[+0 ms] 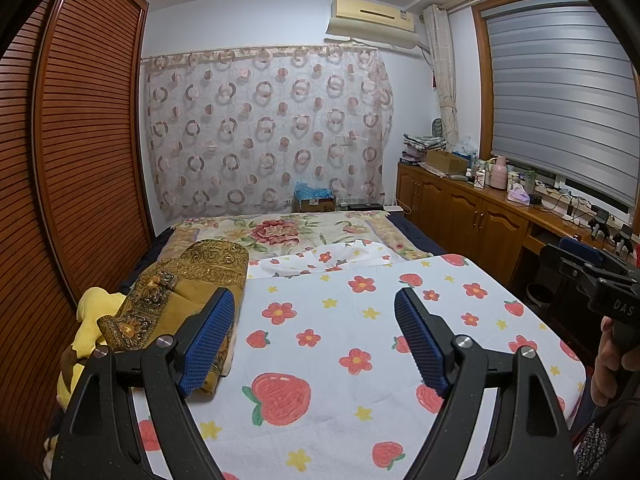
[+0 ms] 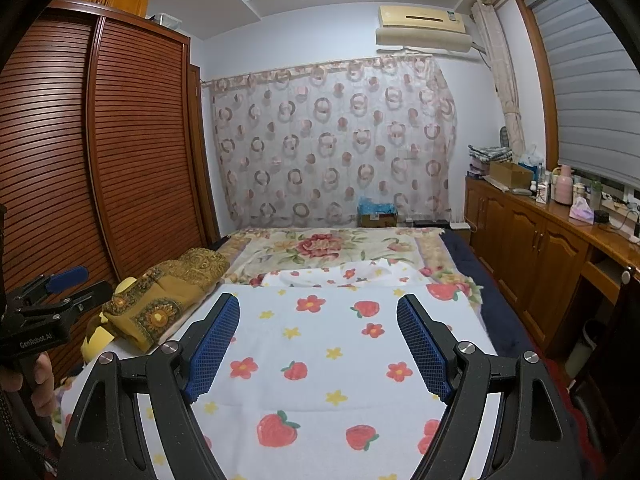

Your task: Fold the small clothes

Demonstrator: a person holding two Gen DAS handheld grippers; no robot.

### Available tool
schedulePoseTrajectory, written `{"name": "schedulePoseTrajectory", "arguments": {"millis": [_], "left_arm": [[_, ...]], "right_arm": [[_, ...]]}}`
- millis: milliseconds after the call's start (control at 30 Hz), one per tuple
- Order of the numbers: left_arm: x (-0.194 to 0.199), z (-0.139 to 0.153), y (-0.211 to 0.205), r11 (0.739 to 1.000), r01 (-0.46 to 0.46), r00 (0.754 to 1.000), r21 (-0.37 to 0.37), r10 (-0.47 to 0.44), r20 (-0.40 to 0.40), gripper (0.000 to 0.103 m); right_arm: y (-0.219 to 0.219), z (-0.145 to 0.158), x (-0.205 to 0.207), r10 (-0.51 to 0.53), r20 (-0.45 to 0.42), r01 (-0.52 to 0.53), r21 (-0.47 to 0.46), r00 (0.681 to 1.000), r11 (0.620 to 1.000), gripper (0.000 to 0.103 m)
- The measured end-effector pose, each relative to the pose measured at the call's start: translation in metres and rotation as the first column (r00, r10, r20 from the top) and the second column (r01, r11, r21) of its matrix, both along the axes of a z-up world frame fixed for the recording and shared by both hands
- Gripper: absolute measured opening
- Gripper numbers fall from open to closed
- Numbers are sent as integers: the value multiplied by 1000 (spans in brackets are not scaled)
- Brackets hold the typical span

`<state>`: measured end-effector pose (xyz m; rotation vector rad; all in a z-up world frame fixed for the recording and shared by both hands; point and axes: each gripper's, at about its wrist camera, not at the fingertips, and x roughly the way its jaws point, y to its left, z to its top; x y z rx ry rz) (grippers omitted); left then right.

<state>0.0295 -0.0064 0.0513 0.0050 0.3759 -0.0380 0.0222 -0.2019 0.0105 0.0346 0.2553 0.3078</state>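
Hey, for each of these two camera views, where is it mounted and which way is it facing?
Left wrist view: sits on the left claw, looking along the bed over the strawberry-print cloth toward the curtain; the right claw and the right hand show at the right edge.
Right wrist view: sits on the right claw, facing the same way; the left claw and the left hand show at the left edge.
Shared: cloth, curtain, golden bedding, wardrobe, air conditioner.

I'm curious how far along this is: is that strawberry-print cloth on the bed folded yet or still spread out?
Spread out. The strawberry-print cloth lies flat across the bed, with only a rumpled part at its far end, and neither gripper holds it.
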Motion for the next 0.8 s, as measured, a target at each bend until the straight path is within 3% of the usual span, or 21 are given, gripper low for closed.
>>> {"name": "schedulePoseTrajectory", "arguments": {"millis": [800], "left_arm": [[-1, -1, 0, 1000, -2, 1000, -1, 2, -1, 83]], "right_arm": [[1, 0, 0, -1, 1, 1, 2, 1000, 1000, 83]]}}
